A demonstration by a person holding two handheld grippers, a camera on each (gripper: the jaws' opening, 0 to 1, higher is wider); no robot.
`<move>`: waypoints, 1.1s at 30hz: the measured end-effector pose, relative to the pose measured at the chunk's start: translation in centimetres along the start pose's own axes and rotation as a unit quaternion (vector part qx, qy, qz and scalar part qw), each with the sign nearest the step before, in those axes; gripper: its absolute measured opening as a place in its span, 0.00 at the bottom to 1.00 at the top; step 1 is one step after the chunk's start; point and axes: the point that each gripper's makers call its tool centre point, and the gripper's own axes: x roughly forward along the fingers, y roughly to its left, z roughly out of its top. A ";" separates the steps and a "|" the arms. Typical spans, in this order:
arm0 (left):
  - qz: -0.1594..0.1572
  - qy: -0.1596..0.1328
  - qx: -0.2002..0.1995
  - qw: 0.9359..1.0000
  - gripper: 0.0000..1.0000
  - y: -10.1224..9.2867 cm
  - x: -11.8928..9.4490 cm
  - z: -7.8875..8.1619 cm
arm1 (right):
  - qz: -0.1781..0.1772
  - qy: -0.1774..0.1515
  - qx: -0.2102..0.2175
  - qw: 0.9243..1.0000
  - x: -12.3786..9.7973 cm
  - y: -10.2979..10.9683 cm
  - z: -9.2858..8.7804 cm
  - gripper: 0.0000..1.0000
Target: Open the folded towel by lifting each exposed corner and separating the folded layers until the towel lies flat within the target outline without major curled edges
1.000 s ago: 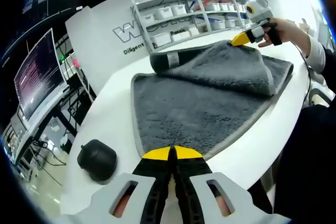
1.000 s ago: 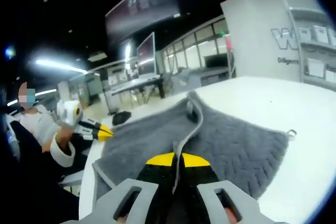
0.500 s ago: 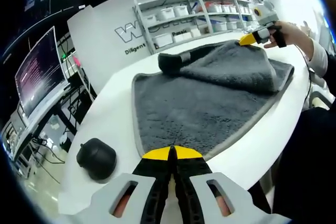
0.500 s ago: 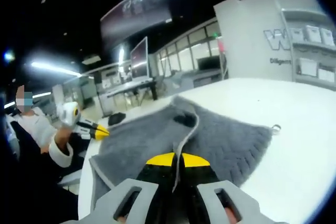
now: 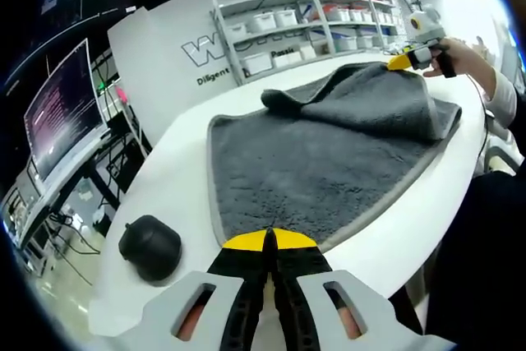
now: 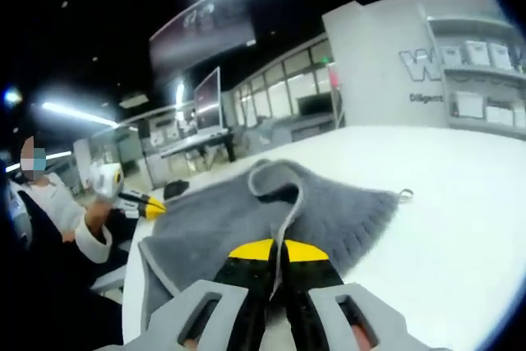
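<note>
So your grey towel (image 5: pixel 329 154) is spread on the white counter (image 5: pixel 177 178), with its far half folded over. Over the last second that raised fold has travelled further toward the far end, so the layers are peeling apart nicely. Your right gripper (image 6: pixel 278 259) has its jaws clenched on the towel's hem, and your left gripper (image 5: pixel 269 246) pins the near edge, jaws closed. A black puck (image 5: pixel 150 247) sits near left.

Yellow-tipped black jaws, grey gripper (image 5: pixel 269 244) frame, white sleeve (image 6: pixel 97 240)
</note>
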 end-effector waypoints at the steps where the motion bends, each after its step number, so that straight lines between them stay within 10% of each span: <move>1: 0.000 0.000 -0.001 1.000 0.01 0.0 0.0 0.0 | -0.003 -0.003 0.001 1.000 -0.3 -0.1 0.0 0.00; 33: 0.001 0.002 -0.002 1.000 0.01 0.1 0.1 -0.1 | -0.058 -0.037 0.020 0.997 -5.7 -3.0 -1.5 0.00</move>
